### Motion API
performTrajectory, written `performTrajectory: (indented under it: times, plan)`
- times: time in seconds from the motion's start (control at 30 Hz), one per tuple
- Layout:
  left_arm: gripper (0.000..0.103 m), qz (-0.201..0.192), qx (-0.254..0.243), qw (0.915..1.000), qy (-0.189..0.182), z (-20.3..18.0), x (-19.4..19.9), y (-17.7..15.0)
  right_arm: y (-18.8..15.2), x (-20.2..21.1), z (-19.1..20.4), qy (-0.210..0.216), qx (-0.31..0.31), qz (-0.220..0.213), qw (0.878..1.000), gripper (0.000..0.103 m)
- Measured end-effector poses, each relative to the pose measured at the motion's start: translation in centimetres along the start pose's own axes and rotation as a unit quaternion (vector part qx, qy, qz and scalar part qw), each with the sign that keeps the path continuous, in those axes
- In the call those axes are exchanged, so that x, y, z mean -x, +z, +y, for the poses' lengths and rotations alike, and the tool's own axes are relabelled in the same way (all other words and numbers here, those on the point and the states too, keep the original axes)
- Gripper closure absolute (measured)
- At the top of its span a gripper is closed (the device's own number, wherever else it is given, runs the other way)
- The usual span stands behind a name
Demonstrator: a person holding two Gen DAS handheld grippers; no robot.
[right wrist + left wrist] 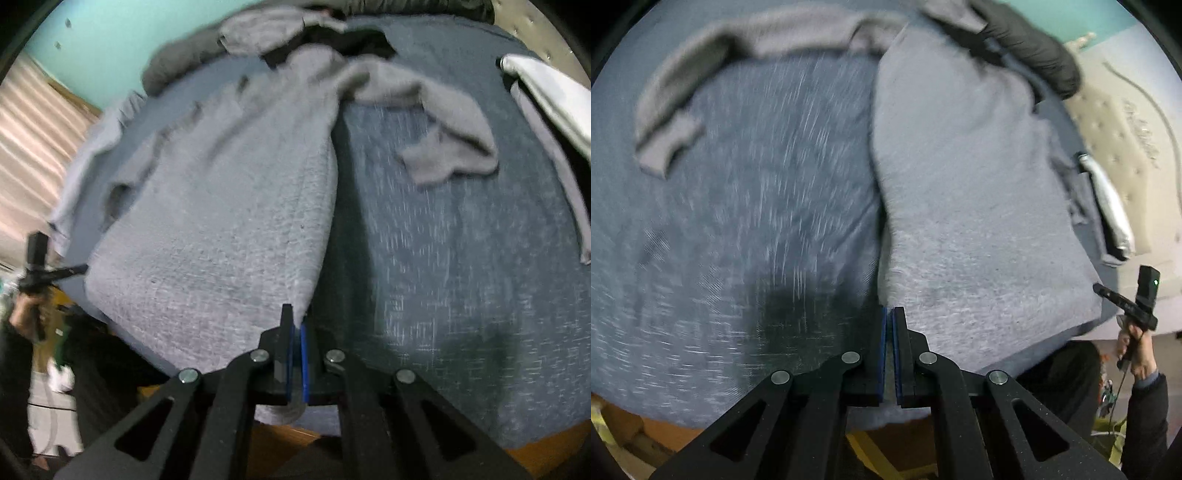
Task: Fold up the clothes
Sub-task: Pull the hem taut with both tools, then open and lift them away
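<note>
Both tongs are pinched on the grey sweater lying on the bed: left tongs and right tongs each clamp its near hem.

Both wrist views look steeply down, close, sharing the grey sweater.

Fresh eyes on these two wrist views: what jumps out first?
A pale grey sweater lies spread lengthwise on the blue-grey bed cover, one sleeve flung out to the right in the right wrist view. The right gripper is shut on the sweater's near hem corner. The left gripper is shut at the sweater's edge; a grip there cannot be confirmed.
</note>
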State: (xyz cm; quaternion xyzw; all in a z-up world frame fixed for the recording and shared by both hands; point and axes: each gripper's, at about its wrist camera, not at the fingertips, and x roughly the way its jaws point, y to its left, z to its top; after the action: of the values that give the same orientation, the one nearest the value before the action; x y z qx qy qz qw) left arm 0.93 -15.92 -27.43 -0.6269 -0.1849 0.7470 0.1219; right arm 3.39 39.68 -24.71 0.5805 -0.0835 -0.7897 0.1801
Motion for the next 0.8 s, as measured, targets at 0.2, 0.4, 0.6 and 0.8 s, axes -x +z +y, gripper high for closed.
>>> performTrajectory:
  times: [0.2,0.4,0.6,0.8]
  plan:
    - [0.087,0.026,0.013,0.9994,0.019,1.4,-2.4,0.2,-1.0,-4.7,-1.7,-0.030,-0.017,0.035,0.999,0.094]
    - [0.071,-0.007,-0.016,0.9989,0.043,0.9,1.6,2.8,1.0,-1.9,-2.6,-0.039,-0.011,-0.003,0.999,0.076]
    - [0.070,-0.064,-0.060,0.9953,0.039,-0.7,3.7,9.8,6.0,-0.8,-2.0,-0.019,0.024,-0.052,0.998,0.070]
    - [0.070,-0.092,-0.111,0.9888,0.041,-3.6,2.3,18.5,13.3,-2.3,-0.5,-0.003,0.054,-0.084,0.995,0.058]
